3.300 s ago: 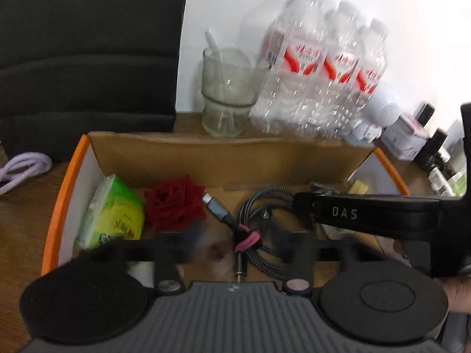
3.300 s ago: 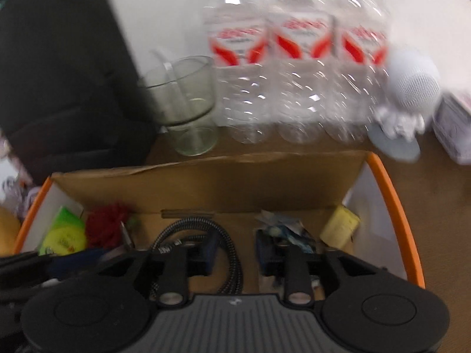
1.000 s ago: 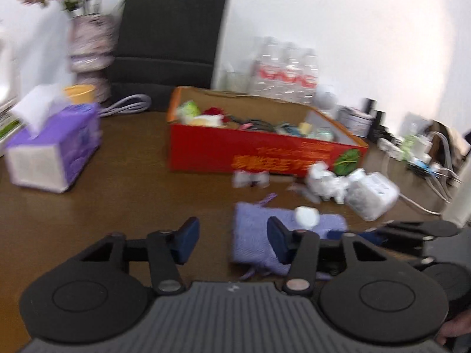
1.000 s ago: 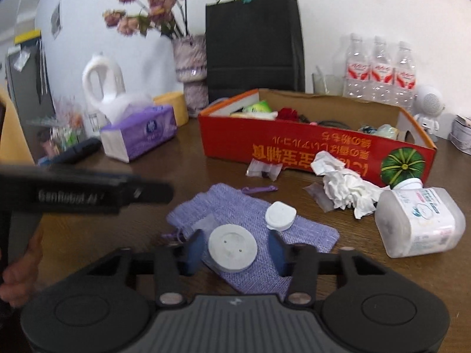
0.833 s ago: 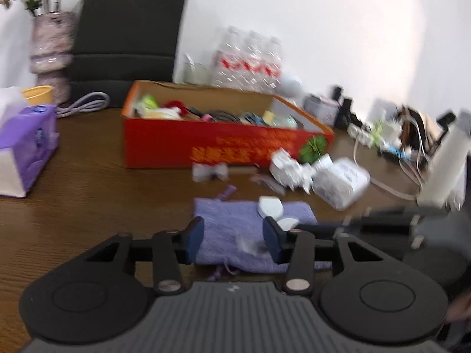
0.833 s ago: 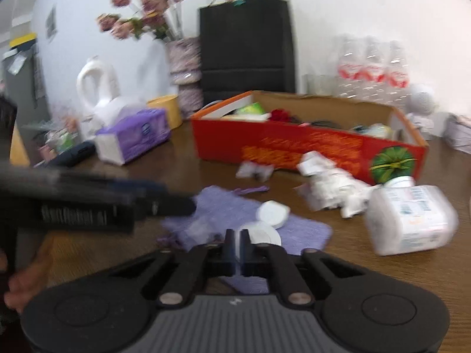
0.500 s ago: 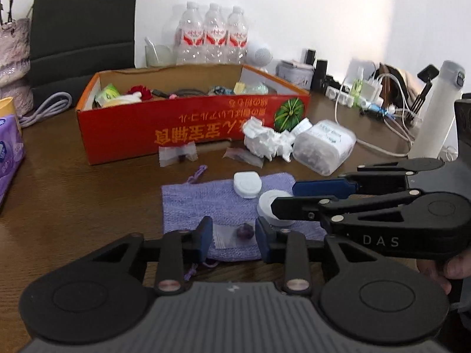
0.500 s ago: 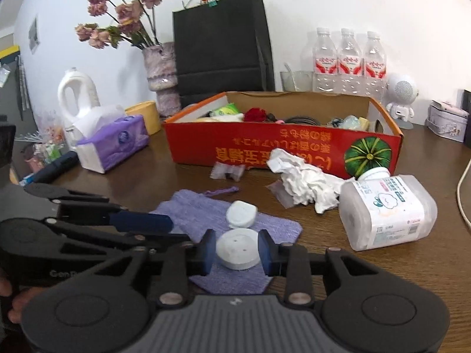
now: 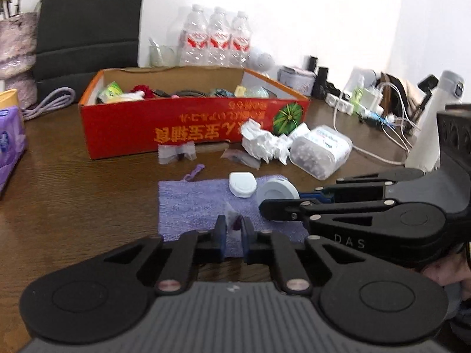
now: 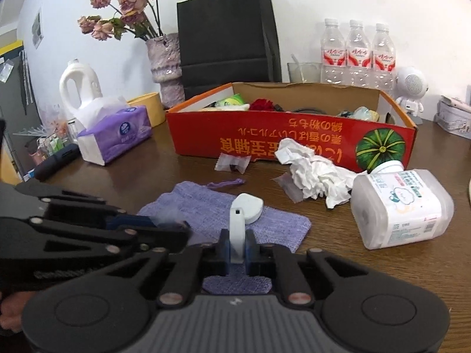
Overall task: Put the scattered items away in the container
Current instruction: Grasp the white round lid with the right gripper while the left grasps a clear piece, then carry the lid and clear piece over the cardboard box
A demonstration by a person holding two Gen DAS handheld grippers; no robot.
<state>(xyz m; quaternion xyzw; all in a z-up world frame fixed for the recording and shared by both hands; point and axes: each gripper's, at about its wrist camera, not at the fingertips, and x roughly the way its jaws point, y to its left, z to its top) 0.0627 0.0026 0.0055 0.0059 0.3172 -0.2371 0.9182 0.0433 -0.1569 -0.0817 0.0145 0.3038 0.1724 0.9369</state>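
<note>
The red cardboard box point(image 9: 188, 135) point(image 10: 294, 144) holds several items. In front of it a purple pouch point(image 9: 194, 203) point(image 10: 282, 223) lies flat with a small white case point(image 9: 243, 184) point(image 10: 250, 206) on it. My left gripper point(image 9: 234, 229) point(image 10: 182, 235) is closing on a small clear-wrapped dark candy point(image 9: 234, 222) at the pouch's near edge, and its pads pinch the wrapper. My right gripper point(image 10: 237, 250) point(image 9: 265, 206) is shut on a white round disc point(image 10: 237, 226) point(image 9: 276, 192), tipped up on its edge just above the pouch.
Crumpled tissue point(image 10: 312, 173), a plastic jar point(image 10: 403, 209) on its side and two clear wrappers point(image 10: 232, 161) lie before the box. A purple tissue box point(image 10: 117, 135) sits left. Water bottles point(image 10: 357, 56), a black bag point(image 10: 226, 35) and a vase point(image 10: 164, 64) stand behind; cables point(image 9: 368, 108) right.
Both grippers left the box and came down over the pouch. The left jaws closed onto the wrapped candy. The right jaws closed on the disc, which now stands on edge.
</note>
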